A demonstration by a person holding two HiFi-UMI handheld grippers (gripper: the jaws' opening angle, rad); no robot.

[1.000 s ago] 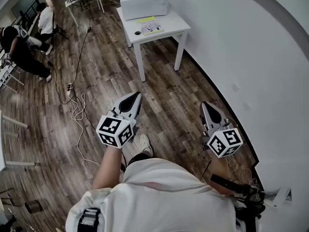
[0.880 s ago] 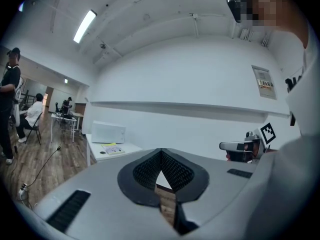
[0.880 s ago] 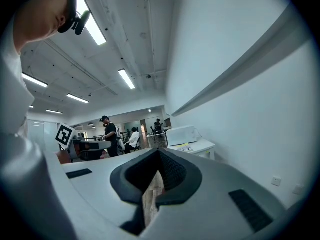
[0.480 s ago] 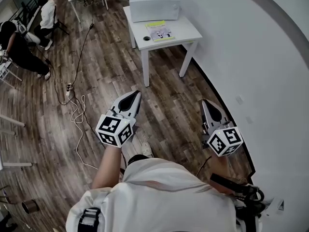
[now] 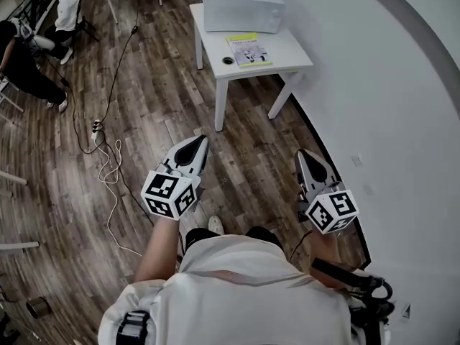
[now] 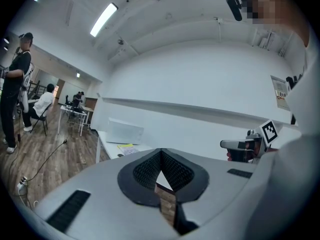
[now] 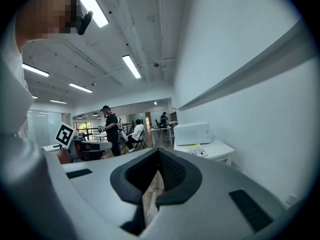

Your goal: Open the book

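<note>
The book (image 5: pixel 249 49), a thin booklet with a yellow-green top edge, lies shut on a small white table (image 5: pixel 291 57) ahead by the wall. It also shows in the left gripper view as the book (image 6: pixel 125 146) and in the right gripper view as the book (image 7: pixel 197 150). Both grippers hang in the air over the wooden floor, well short of the table. The left gripper (image 5: pixel 198 141) is shut and holds nothing, as the left gripper (image 6: pixel 161 151) shows close up. Likewise the right gripper (image 5: pixel 303 153) is shut and empty, its tips meeting at the right gripper (image 7: pixel 159 151).
A white box-shaped appliance (image 5: pixel 243 6) stands at the table's far end, and a small dark round thing (image 5: pixel 228 60) lies beside the book. The curved white wall (image 5: pixel 388 85) runs along the right. A cable (image 5: pixel 108 164) trails over the floor at left; people (image 5: pixel 21 56) are at far left.
The table with the book has come nearer and lower in the head view as the person walks toward it. Both grippers stay shut and keep their places in the picture.
</note>
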